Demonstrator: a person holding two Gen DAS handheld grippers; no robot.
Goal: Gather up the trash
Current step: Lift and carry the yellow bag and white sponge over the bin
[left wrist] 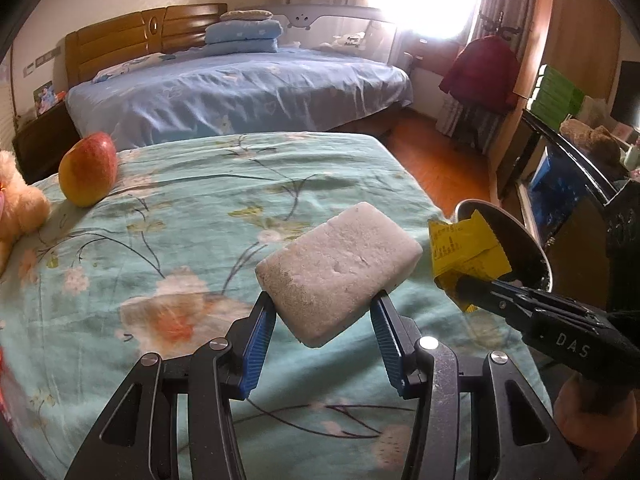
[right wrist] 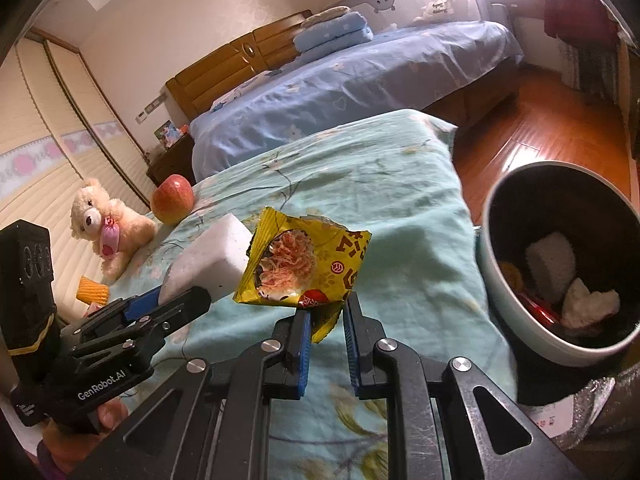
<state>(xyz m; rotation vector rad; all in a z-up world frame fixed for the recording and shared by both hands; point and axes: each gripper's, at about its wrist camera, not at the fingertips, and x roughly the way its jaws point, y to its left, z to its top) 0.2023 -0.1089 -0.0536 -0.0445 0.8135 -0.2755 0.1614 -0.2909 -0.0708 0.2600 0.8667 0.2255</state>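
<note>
My left gripper [left wrist: 322, 310] is shut on a white foam block [left wrist: 338, 274], held above the teal flowered bedspread [left wrist: 180, 216]. The same block [right wrist: 214, 258] shows in the right wrist view, clamped by the left gripper [right wrist: 172, 298]. My right gripper [right wrist: 326, 306] is shut on the lower corner of a yellow snack wrapper [right wrist: 304, 266], also lifted off the bed. In the left wrist view the wrapper [left wrist: 466, 256] hangs to the right of the block, in front of the bin's rim [left wrist: 508, 226]. The round trash bin [right wrist: 516, 308] stands right of the bed, with several scraps inside.
A red-yellow apple [left wrist: 89, 168] and a cream teddy bear [right wrist: 106, 224] lie on the bedspread's left side, with a yellow corn-like toy [right wrist: 93, 290] nearby. A blue-covered bed [left wrist: 240, 92] stands behind. Wooden floor [right wrist: 532, 124] runs to the right, and a cabinet [left wrist: 560, 184] stands there.
</note>
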